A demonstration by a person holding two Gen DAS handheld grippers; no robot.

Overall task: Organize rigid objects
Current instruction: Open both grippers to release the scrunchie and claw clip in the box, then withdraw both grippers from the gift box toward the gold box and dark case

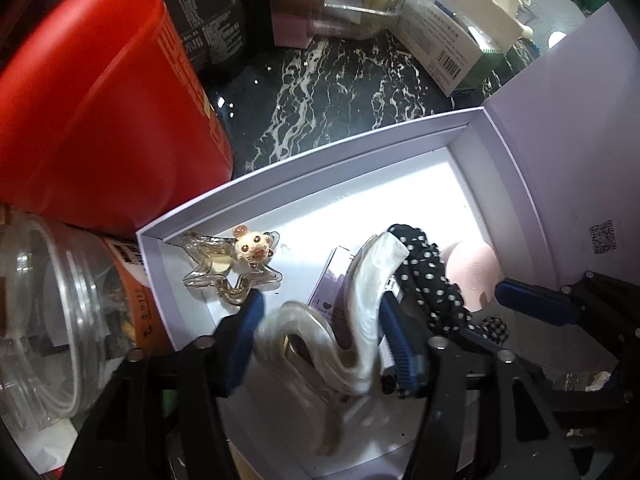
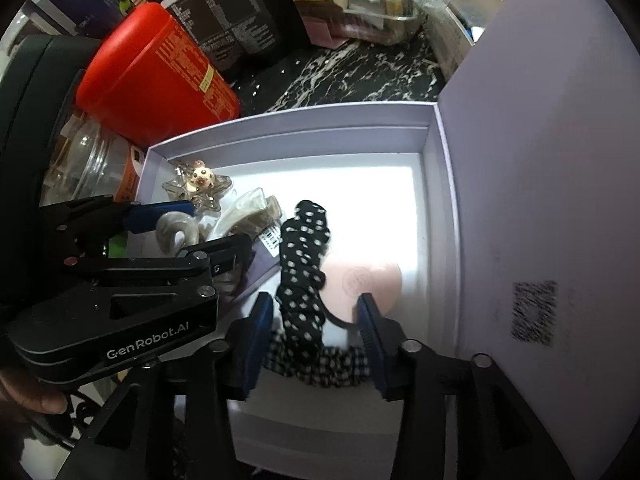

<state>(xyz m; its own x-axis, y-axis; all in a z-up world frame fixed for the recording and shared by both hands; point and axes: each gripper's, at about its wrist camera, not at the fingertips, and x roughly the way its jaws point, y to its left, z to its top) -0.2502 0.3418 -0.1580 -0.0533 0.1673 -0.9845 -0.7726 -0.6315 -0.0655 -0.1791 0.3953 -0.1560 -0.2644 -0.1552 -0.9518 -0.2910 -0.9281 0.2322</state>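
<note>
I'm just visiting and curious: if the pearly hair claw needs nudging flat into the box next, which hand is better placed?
Probably the left. The left gripper already straddles the pearly hair claw above the box. The right gripper sits over the polka-dot scrunchie.

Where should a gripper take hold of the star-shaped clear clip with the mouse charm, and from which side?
Probably from above, across the narrow waist between two arms of the star clip. It lies flat in the box corner, with walls on two sides blocking a sideways approach, and the mouse charm is a bump to avoid.
</note>
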